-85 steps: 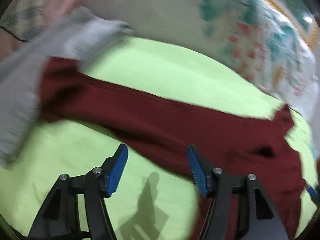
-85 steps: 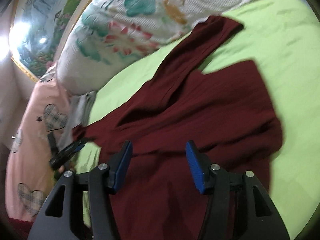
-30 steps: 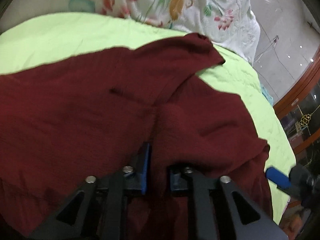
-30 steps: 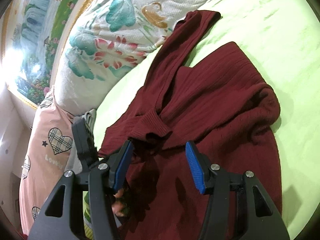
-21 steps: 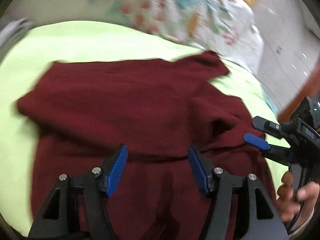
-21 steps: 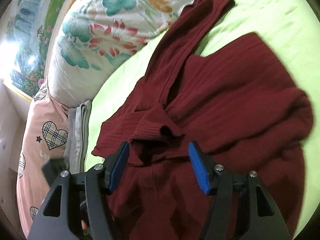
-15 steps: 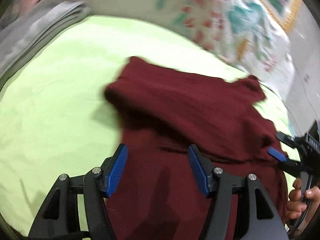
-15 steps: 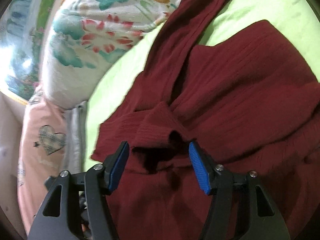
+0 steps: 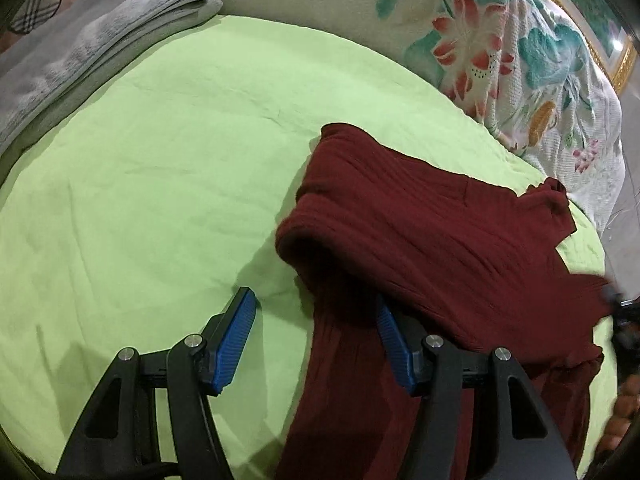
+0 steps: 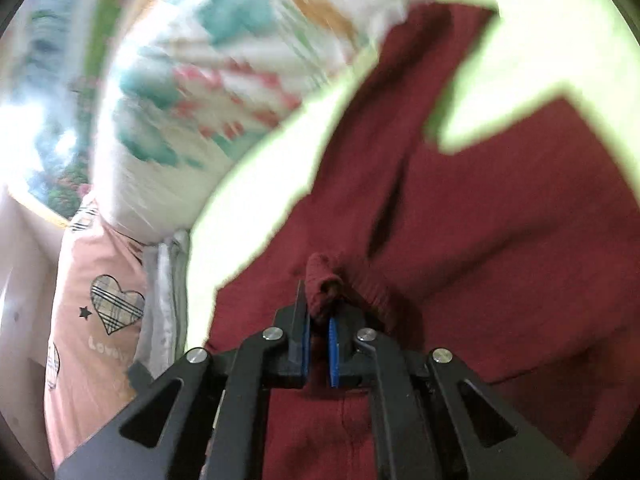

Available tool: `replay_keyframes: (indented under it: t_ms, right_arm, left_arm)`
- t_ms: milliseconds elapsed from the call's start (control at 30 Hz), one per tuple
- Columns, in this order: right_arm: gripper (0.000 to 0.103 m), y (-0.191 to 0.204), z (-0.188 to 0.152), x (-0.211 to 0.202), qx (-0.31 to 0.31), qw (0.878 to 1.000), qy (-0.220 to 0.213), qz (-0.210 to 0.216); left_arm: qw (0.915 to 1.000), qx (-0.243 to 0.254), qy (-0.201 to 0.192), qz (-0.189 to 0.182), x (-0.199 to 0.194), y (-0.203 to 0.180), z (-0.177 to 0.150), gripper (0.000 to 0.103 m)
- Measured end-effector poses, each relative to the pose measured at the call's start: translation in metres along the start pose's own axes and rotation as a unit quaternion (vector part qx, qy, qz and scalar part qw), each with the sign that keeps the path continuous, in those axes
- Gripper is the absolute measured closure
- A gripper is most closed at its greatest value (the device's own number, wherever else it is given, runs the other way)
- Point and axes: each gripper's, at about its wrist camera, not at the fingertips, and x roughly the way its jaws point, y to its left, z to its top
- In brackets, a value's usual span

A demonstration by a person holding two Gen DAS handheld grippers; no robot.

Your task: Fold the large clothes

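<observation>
Right tool [image 10: 318, 322] clamped on maroon sweater [image 10: 500, 248] cuff; left tool [image 9: 314, 340] spread apart, straddling sweater edge.

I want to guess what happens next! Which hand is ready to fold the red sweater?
The right. The right gripper is already shut on a bunch of the red sweater, probably a cuff. The left gripper hangs open at its edge, holding nothing.

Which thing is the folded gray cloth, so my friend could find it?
Start at the big lime-green bedsheet. Go to its far left edge, next to the flowery quilt. The folded gray cloth lies there in flat layers; it is pale gray, unlike the dark red sweater spread mid-bed.
</observation>
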Motion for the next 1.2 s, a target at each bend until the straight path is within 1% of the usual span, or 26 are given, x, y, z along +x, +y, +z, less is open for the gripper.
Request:
replay_keyframes:
  t_ms: [33, 67, 133, 167, 233, 300, 400, 467, 533, 600, 633, 700, 733, 800, 833, 867, 900, 933, 967, 1000, 1033, 1067, 1100, 1133, 1167, 1200]
  right_arm:
    - [0.096, 0.001, 0.005, -0.012, -0.009, 1.0, -0.017, -0.001]
    - [0.096, -0.001, 0.008, -0.026, -0.018, 0.999, -0.034, -0.013]
    - [0.096, -0.012, 0.013, -0.038, -0.03, 0.998, -0.043, -0.046]
    - [0.096, -0.023, 0.015, -0.037, -0.027, 0.997, -0.033, -0.061]
    - [0.096, -0.041, 0.015, -0.031, -0.009, 0.997, -0.018, -0.076]
    - [0.096, -0.056, 0.011, -0.023, -0.007, 0.995, -0.005, -0.102]
    - [0.096, -0.067, 0.012, -0.019, -0.009, 0.993, -0.004, -0.116]
    - [0.096, -0.068, 0.015, -0.019, -0.014, 0.993, -0.005, -0.118]
    - [0.096, -0.066, 0.017, -0.017, -0.025, 0.99, -0.005, -0.136]
    - [0.096, -0.061, 0.016, -0.021, -0.041, 0.986, -0.016, -0.16]
    - [0.096, -0.059, 0.015, -0.026, -0.048, 0.986, -0.025, -0.16]
    - [0.096, -0.051, 0.014, -0.041, -0.058, 0.987, -0.052, -0.141]
    - [0.096, -0.048, 0.014, -0.043, -0.065, 0.985, -0.052, -0.153]
    - [0.093, -0.051, 0.014, -0.03, -0.068, 0.979, -0.015, -0.191]
    - [0.088, -0.055, 0.014, -0.024, -0.063, 0.975, 0.0, -0.212]
    - [0.086, -0.056, 0.013, -0.024, -0.061, 0.971, -0.002, -0.232]
    - [0.086, -0.054, 0.013, -0.03, -0.062, 0.967, -0.019, -0.246]
    - [0.086, -0.05, 0.012, -0.038, -0.065, 0.966, -0.04, -0.247]
    - [0.086, -0.042, 0.011, -0.051, -0.072, 0.964, -0.072, -0.247]
    - [0.085, -0.034, 0.01, -0.061, -0.081, 0.961, -0.096, -0.246]
    - [0.085, -0.024, 0.009, -0.068, -0.095, 0.96, -0.114, -0.238]
    - [0.082, -0.017, 0.008, -0.069, -0.106, 0.962, -0.116, -0.225]
    - [0.077, -0.009, 0.007, -0.063, -0.119, 0.968, -0.102, -0.197]
    - [0.066, -0.005, 0.007, -0.052, -0.125, 0.975, -0.073, -0.168]
    - [0.062, -0.006, 0.006, -0.034, -0.118, 0.985, -0.032, -0.126]
    - [0.062, -0.008, 0.004, -0.022, -0.107, 0.989, -0.008, -0.106]
  left_arm:
    - [1.0, 0.0, 0.001, 0.002, 0.002, -0.002, 0.0, 0.043]
    - [1.0, -0.002, 0.001, 0.005, 0.004, -0.003, 0.001, 0.044]
    - [0.9999, -0.007, 0.001, 0.008, 0.005, 0.0, 0.001, 0.044]
    - [0.9999, -0.009, 0.0, 0.01, 0.006, -0.001, 0.001, 0.044]
    - [0.9998, -0.009, 0.001, 0.017, 0.006, -0.002, 0.002, 0.044]
    - [0.9997, -0.018, 0.002, 0.019, 0.006, 0.001, 0.002, 0.045]
    - [0.9988, -0.049, 0.0, 0.011, 0.004, 0.012, 0.005, 0.046]
    - [0.9982, -0.06, -0.001, 0.0, 0.003, 0.018, 0.006, 0.046]
    - [0.9986, -0.052, -0.002, 0.003, 0.004, 0.016, 0.005, 0.046]
    - [0.9992, -0.039, -0.001, 0.01, 0.004, 0.013, 0.004, 0.046]
    - [0.9994, -0.034, -0.001, 0.013, 0.004, 0.011, 0.003, 0.046]
    - [0.9996, -0.021, -0.001, 0.019, 0.005, 0.007, 0.002, 0.045]
    - [0.9996, -0.015, -0.001, 0.022, 0.006, 0.006, 0.001, 0.044]
    - [0.9995, -0.007, 0.0, 0.03, 0.006, 0.003, 0.0, 0.044]
    - [0.9995, -0.003, 0.004, 0.031, 0.007, 0.002, 0.0, 0.044]
    - [0.9995, 0.002, 0.01, 0.029, 0.006, 0.001, 0.0, 0.044]
    - [0.9996, 0.008, 0.014, 0.025, 0.002, 0.001, -0.001, 0.044]
    - [0.9996, 0.012, 0.018, 0.018, -0.003, 0.002, -0.003, 0.046]
    - [0.9996, 0.014, 0.022, 0.007, -0.01, 0.004, -0.006, 0.047]
    - [0.9996, 0.015, 0.024, -0.009, -0.019, 0.005, -0.009, 0.047]
    - [0.9992, 0.015, 0.022, -0.028, -0.027, 0.003, -0.011, 0.047]
    - [0.9983, 0.016, 0.017, -0.054, -0.036, 0.0, -0.012, 0.047]
    - [0.9958, 0.019, 0.011, -0.089, -0.044, -0.01, -0.011, 0.047]
    - [0.9941, 0.023, 0.01, -0.105, -0.047, -0.017, -0.009, 0.047]
    - [0.991, 0.032, 0.011, -0.13, -0.048, -0.03, -0.006, 0.047]
    - [0.9885, 0.04, 0.01, -0.145, -0.047, -0.043, -0.003, 0.047]
